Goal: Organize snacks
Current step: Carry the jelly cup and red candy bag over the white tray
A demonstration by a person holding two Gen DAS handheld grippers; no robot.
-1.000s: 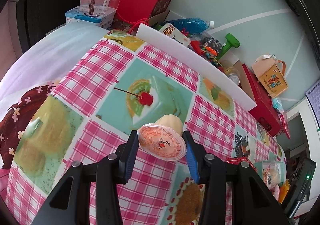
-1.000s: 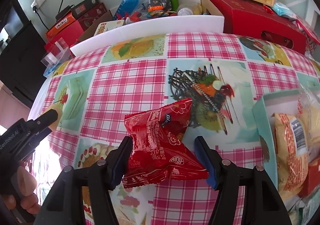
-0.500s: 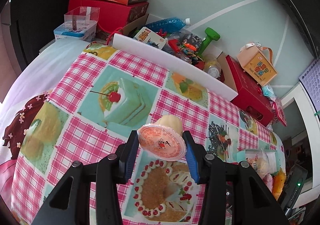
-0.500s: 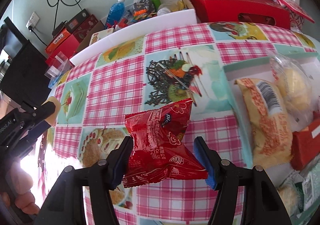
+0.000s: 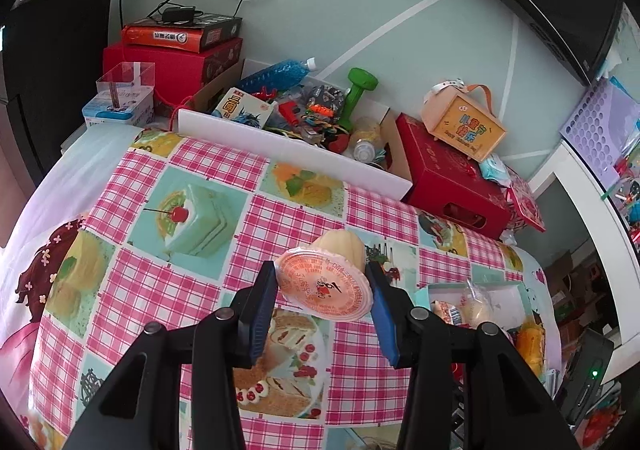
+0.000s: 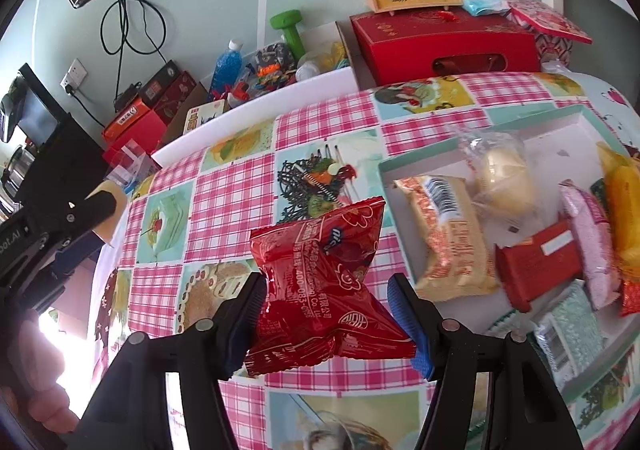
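Looking along the left gripper (image 5: pixel 324 300) at the bottom centre of its frame, we see its blue pads pinching a jelly cup (image 5: pixel 326 282) by the rim, the orange foil lid tilted toward the camera and the pale cup body pointing away. The cup is held in the air above a pink checked tablecloth (image 5: pixel 192 262) printed with cakes and desserts.

In the right wrist view, the right gripper (image 6: pixel 326 320) at the bottom centre clamps a crinkled red snack packet (image 6: pixel 320 290) between its pads, also lifted clear of the cloth. Just right of it, at the right side of that frame, lies a shallow tray (image 6: pixel 476 123) with a pale teal rim, holding several wrapped snacks: a beige packet with a barcode, a clear bag with a pale bun, a red bar, a pink packet, a yellow one. At the left edge of this view we see the other gripper's black body and part of a hand.

Farther back, beyond the table's far edge, a white board (image 5: pixel 288 145) stands before a clutter of boxes, a green dumbbell (image 5: pixel 356 89) and a blue bottle (image 5: pixel 276 71) against a pale green wall.
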